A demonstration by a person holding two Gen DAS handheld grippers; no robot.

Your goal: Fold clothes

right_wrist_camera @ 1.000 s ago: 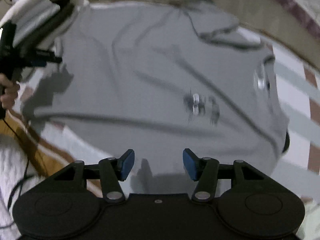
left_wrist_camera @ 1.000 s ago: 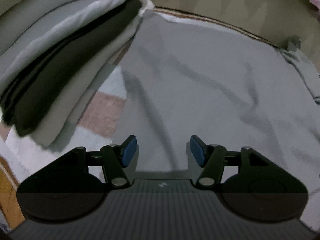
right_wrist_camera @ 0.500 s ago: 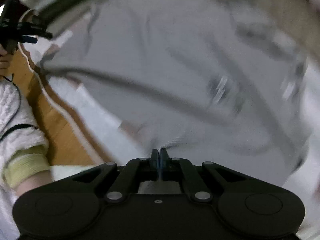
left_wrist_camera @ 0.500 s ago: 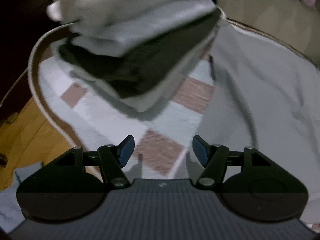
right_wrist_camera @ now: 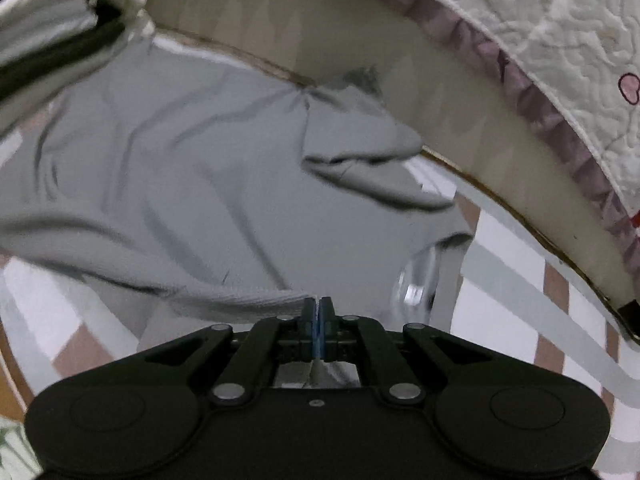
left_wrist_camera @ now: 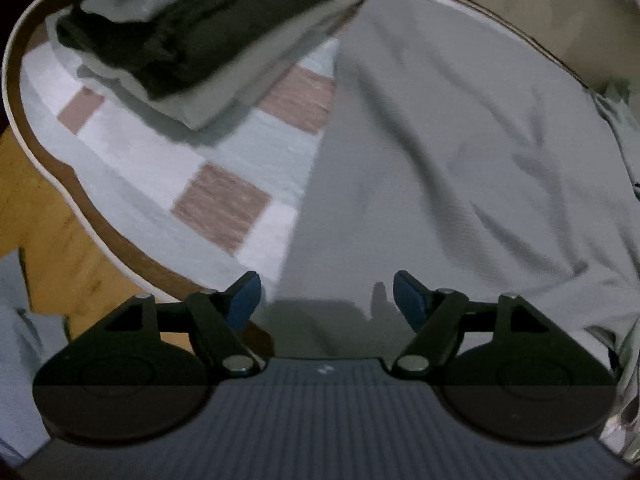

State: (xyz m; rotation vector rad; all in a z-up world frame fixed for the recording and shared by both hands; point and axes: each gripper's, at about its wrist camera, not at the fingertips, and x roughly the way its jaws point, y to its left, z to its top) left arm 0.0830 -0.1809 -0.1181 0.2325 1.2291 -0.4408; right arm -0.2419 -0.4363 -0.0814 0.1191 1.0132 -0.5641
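Observation:
A grey T-shirt point(left_wrist_camera: 460, 168) lies spread and wrinkled on a checked cloth point(left_wrist_camera: 224, 200) over a table. My left gripper point(left_wrist_camera: 327, 300) is open, its blue pads either side of the shirt's near left corner at the table edge. In the right wrist view the same grey T-shirt point(right_wrist_camera: 180, 184) has its near hem lifted into a fold. My right gripper point(right_wrist_camera: 319, 312) is shut on that hem. One sleeve point(right_wrist_camera: 360, 160) lies crumpled toward the far edge.
A stack of folded clothes point(left_wrist_camera: 192, 28), white, grey and black, sits at the far left of the table; the same stack of clothes point(right_wrist_camera: 52, 48) fills the right view's upper left. A quilted bedspread point(right_wrist_camera: 540, 60) hangs beyond the far edge. Wooden floor point(left_wrist_camera: 44, 216) shows on the left.
My right gripper closed on the shirt's near hem and lifted it. My left gripper swung left toward the stack, then came back over the shirt's near corner, still open.

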